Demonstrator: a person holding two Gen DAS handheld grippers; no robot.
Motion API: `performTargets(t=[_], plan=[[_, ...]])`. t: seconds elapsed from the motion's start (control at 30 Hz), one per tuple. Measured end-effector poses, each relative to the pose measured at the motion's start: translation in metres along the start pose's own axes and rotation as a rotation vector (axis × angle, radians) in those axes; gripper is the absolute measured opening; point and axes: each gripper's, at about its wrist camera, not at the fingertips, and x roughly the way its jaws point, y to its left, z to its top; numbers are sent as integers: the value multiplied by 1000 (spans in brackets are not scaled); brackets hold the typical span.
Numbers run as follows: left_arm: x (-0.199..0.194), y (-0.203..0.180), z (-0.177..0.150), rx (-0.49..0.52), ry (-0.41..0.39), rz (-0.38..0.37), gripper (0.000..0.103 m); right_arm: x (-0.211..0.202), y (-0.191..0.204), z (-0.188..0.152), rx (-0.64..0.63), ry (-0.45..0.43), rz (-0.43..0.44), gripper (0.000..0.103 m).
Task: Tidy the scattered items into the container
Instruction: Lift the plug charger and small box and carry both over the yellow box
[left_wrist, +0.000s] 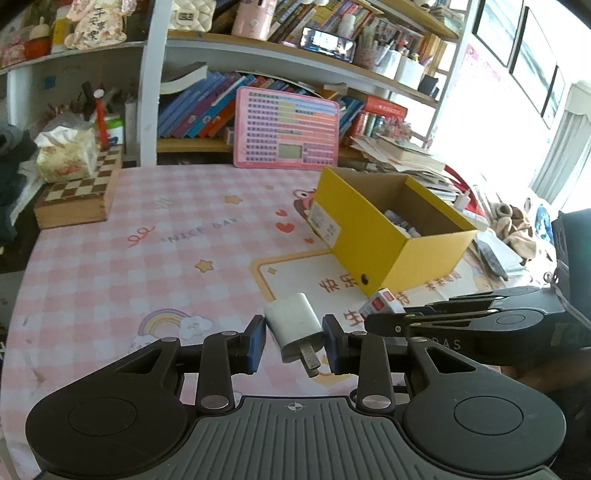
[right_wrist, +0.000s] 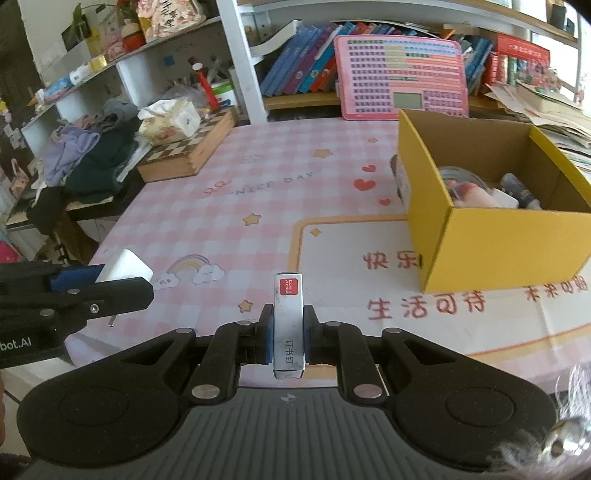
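Left wrist view, far left beyond the jaws: wooden chessboard box (left_wrist: 79, 197) at table edge, tissue pack (left_wrist: 66, 153) resting on top

Pink checked tablecloth (left_wrist: 147, 251) spread under everything; rainbow print just ahead of the left pad

Left gripper (left_wrist: 294, 341) pinching white charger plug (left_wrist: 295, 326) between blue pads, plug tilted, metal prongs pointing back toward the camera and down; held clear of the cloth

Straight ahead of the jaws, against the shelving: pink learning tablet (left_wrist: 286, 129) leaning upright

Ahead and to the right of the jaws: yellow cardboard box (left_wrist: 391, 221), open-topped, a few items already inside, contents too small to name

Just right of the jaws: right gripper (left_wrist: 384, 314) seen side-on, small white box with red label (left_wrist: 382, 301) between its fingers, near the yellow box's near corner

Right wrist view, left of the jaws: left gripper (right_wrist: 114, 284) side-on, charger plug (right_wrist: 123, 267) showing white above its finger

Far left beyond: heap of clothes (right_wrist: 85, 158), chessboard box (right_wrist: 188, 151) with tissue pack (right_wrist: 170, 122)

Between the jaws: right gripper (right_wrist: 289, 341) clamped on the small white box (right_wrist: 289, 321), standing on its narrow edge, red label at the far end, printed characters on the near face

Ahead and right of the jaws: yellow box (right_wrist: 491, 243), well apart from the held item; inside, a clear rounded piece and a white block visible, rest unclear

Pink tablet (right_wrist: 400, 77) behind it
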Motion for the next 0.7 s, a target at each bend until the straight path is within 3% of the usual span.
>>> performTargets(t=[0.7], plan=[[33,-53,8,103,56,-134,32,-30,-55,-19,106,-10,-119,14]])
